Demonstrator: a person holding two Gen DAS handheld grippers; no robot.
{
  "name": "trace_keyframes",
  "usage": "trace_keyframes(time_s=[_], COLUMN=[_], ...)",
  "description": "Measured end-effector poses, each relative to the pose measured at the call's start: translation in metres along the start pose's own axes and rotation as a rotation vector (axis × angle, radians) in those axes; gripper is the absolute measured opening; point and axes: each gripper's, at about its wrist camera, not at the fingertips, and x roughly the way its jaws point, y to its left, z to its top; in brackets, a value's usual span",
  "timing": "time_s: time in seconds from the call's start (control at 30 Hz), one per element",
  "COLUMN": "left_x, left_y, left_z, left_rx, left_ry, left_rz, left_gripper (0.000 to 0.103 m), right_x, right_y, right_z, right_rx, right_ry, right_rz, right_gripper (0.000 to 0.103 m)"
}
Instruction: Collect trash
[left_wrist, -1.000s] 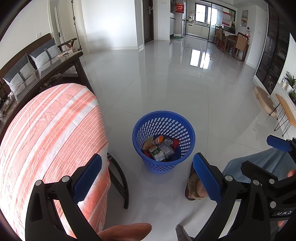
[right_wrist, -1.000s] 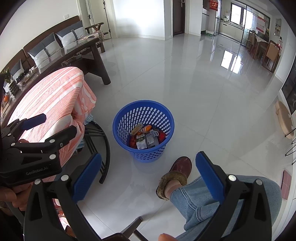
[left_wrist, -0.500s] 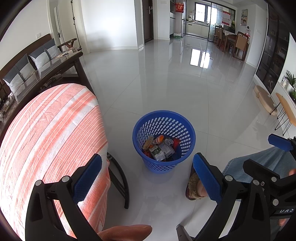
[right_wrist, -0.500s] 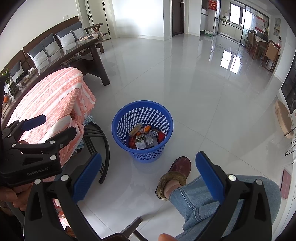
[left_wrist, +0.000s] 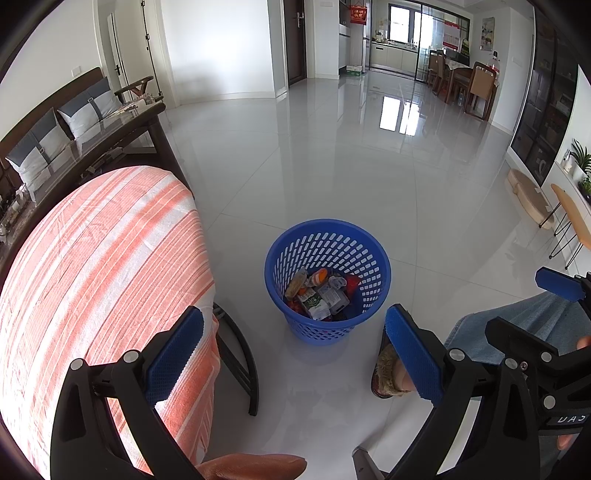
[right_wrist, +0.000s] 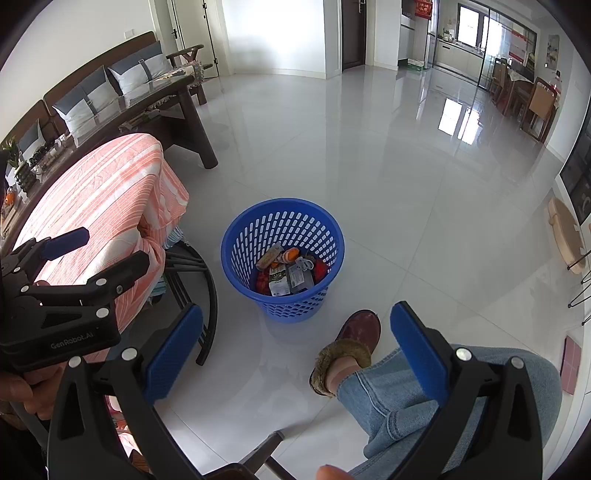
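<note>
A blue perforated trash basket (left_wrist: 362, 236) stands on the white tiled floor and shows in the right wrist view too (right_wrist: 236, 236). It holds several pieces of trash (left_wrist: 319, 295), cartons and wrappers (right_wrist: 286, 273). My left gripper (left_wrist: 293, 356) is open and empty, held above the floor just short of the basket. My right gripper (right_wrist: 295, 349) is open and empty, a little nearer than the basket. The left gripper also shows at the left of the right wrist view (right_wrist: 92, 258), open.
A small table with an orange-striped cloth (left_wrist: 99, 266) stands left of the basket on black curved legs (left_wrist: 240, 354). A person's jeans leg and slippered foot (right_wrist: 351, 350) rest on the floor right of the basket. A sofa (right_wrist: 96, 96) lies far left.
The right wrist view has drifted very slightly, so the basket sits a touch further left. Both grippers stay open and empty.
</note>
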Motion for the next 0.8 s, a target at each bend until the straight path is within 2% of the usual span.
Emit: trace_keyframes(time_s=[0.63, 0.73, 0.8], left_x=[-0.001, 0.0, -0.004], left_y=[0.005, 0.009, 0.012], left_z=[-0.004, 0.0, 0.001], left_rx=[-0.005, -0.022, -0.023], left_ry=[-0.016, 0.014, 0.007], left_rz=[0.012, -0.012, -0.003], left_gripper=[0.098, 0.098, 0.098], right_x=[0.003, 0.003, 0.004], right_y=[0.0, -0.003, -0.005], right_z=[-0.002, -0.002, -0.001], right_rx=[0.003, 0.009, 0.01], right_ry=[0.004, 0.003, 0.003], right_rz=[-0.001, -0.002, -0.01], right_gripper=[0.098, 0.098, 0.098])
